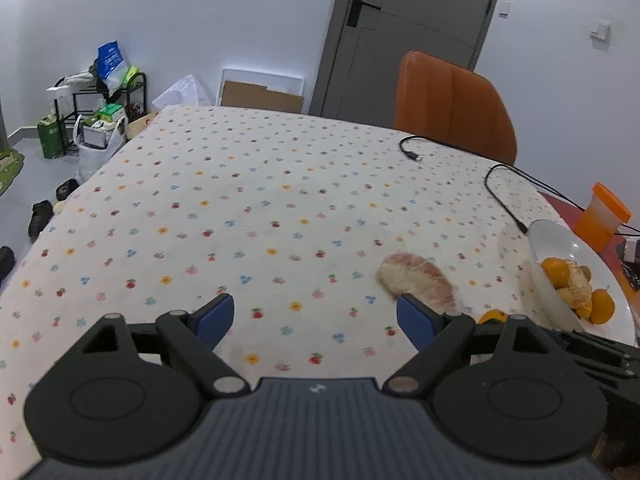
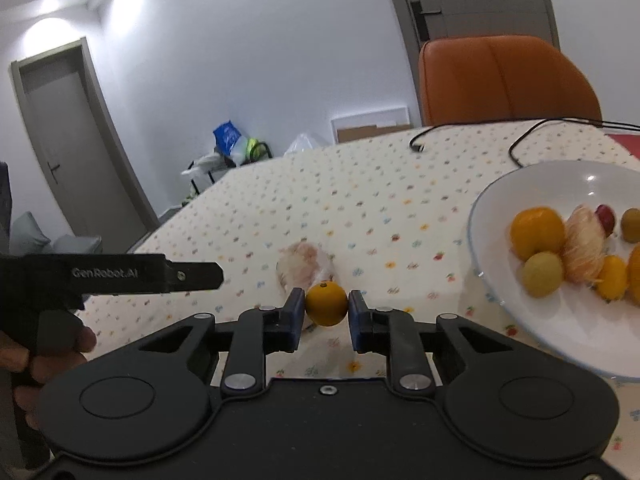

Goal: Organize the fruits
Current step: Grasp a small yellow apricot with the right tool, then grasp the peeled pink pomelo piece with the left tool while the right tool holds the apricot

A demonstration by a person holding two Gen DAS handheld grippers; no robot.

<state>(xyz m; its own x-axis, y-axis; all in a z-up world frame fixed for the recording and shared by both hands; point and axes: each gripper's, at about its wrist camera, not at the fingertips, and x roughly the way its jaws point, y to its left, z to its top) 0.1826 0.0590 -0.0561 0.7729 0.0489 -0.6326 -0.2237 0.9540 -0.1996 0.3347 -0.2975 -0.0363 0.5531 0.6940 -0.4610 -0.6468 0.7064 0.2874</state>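
Orange, round and small, the fruit (image 2: 326,304) sits clamped between the blue pads (image 2: 295,316) of my right gripper (image 2: 325,320), above the flower-print tablecloth (image 2: 320,208). Both pads touch its sides. Just beyond it lies a peeled pomelo piece in clear wrap (image 2: 304,266), resting on the cloth.

Right of my right gripper stands the white bowl (image 2: 520,336). It holds two orange fruits, a peeled segmented piece, two greenish round fruits, a small yellow fruit and a reddish one at the far side.

My left gripper (image 1: 316,320) is spread wide with nothing between its blue pads (image 1: 216,316). It hovers over bare cloth, left of the wrapped pomelo piece (image 1: 418,284). The bowl (image 1: 560,240) appears at the right edge of the left wrist view, and a small part of the held orange fruit (image 1: 492,315) shows behind my right finger.

Two black cables (image 1: 412,152) lie on the far right of the table, near an orange chair (image 1: 452,104). An orange-lidded cup (image 1: 602,216) stands beyond the bowl.
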